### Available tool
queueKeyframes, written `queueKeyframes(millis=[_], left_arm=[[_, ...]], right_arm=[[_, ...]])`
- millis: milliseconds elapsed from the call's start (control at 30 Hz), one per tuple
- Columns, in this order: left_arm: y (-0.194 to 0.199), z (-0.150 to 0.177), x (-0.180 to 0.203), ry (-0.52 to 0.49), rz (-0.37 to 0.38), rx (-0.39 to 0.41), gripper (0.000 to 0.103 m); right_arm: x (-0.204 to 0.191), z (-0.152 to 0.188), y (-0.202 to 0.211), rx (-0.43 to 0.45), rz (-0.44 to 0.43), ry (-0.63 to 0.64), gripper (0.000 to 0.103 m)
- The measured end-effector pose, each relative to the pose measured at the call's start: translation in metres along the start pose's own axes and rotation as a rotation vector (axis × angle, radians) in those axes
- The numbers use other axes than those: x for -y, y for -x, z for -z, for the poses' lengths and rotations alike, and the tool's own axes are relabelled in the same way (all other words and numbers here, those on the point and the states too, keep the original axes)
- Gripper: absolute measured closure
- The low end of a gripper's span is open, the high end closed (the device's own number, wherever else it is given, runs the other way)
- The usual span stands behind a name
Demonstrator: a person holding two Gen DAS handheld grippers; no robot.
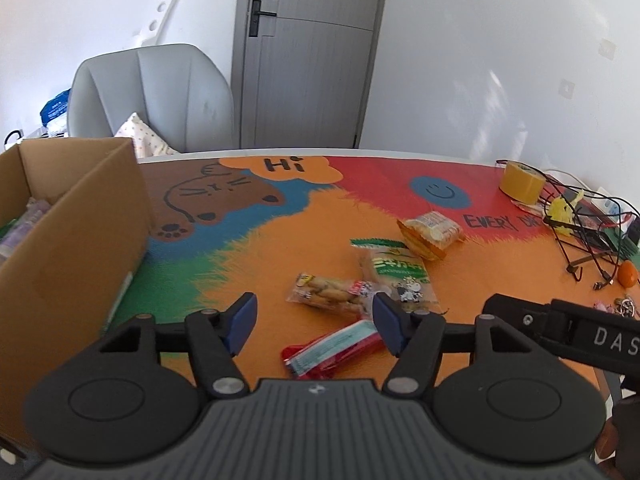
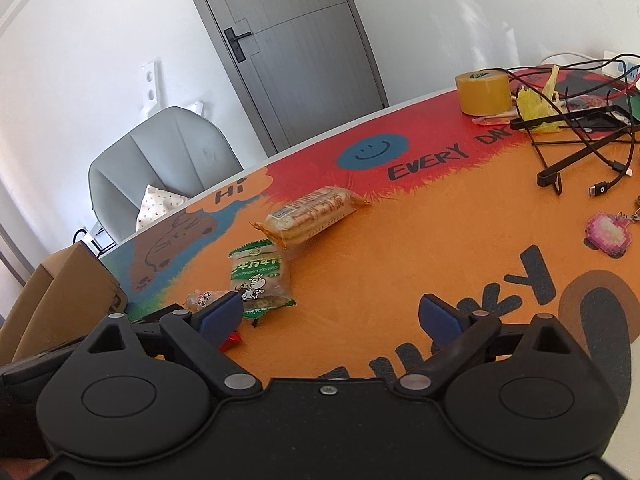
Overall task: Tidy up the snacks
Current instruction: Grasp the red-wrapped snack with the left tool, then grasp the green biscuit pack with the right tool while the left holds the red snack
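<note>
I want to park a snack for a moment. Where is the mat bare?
Bare: the orange stretch between the biscuit pack and the pink keychain, and the blue-green patch between the box and the peanut pack. Crowded: the four snacks mid-mat, and the far right corner with tape and cables.

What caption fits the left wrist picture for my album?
Open left tool above snack packets beside a cardboard box.

tabletop (image 1: 280, 248) orange/red/blue/green cartoon print | cardboard box (image 1: 80, 232) brown | cow snack pack (image 2: 260, 276) green-white | long wrapper (image 1: 332, 350) red-teal | tape roll (image 2: 484, 92) yellow | tool pads (image 1: 244, 320) blue
</note>
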State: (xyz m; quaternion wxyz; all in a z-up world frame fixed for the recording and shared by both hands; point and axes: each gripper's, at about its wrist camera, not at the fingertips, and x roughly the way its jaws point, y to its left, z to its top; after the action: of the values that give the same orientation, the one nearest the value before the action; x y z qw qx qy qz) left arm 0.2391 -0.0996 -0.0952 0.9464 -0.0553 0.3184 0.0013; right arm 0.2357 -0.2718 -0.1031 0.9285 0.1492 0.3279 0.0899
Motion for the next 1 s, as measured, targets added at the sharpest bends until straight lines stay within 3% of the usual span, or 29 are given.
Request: queueKeyframes(millis=[133,333,433,533,1000], left_arm=[[-0.013,0.005,0.004,-0.009,0.04,-0.032,0.04],[-0.021,0.015,0.009,-0.048,0.039,-0.042,0.041],[-0.019,0.016,0.009,-0.051,0.041,-0.041,0.054],[-0.017,0.016,0.007,-0.057,0.039,-0.053,0.086],[-0.001,0.008,-0.023,-0.001,0.006,-0.03,0.088]], right_arm=[[0.003,0.0,-0.005,-0.011,-0.003,-0.006,0.007],[0.005,0.001,-0.008,-0.019,-0.007,-0.008,0.007],[0.003,0.002,-0.01,-0.022,-0.007,-0.005,0.007],[-0.002,0.003,-0.012,-0.026,-0.015,0.005,0.009],[-0.036,-0.005,-0.031,-0.031,-0.031,0.07,0.015]])
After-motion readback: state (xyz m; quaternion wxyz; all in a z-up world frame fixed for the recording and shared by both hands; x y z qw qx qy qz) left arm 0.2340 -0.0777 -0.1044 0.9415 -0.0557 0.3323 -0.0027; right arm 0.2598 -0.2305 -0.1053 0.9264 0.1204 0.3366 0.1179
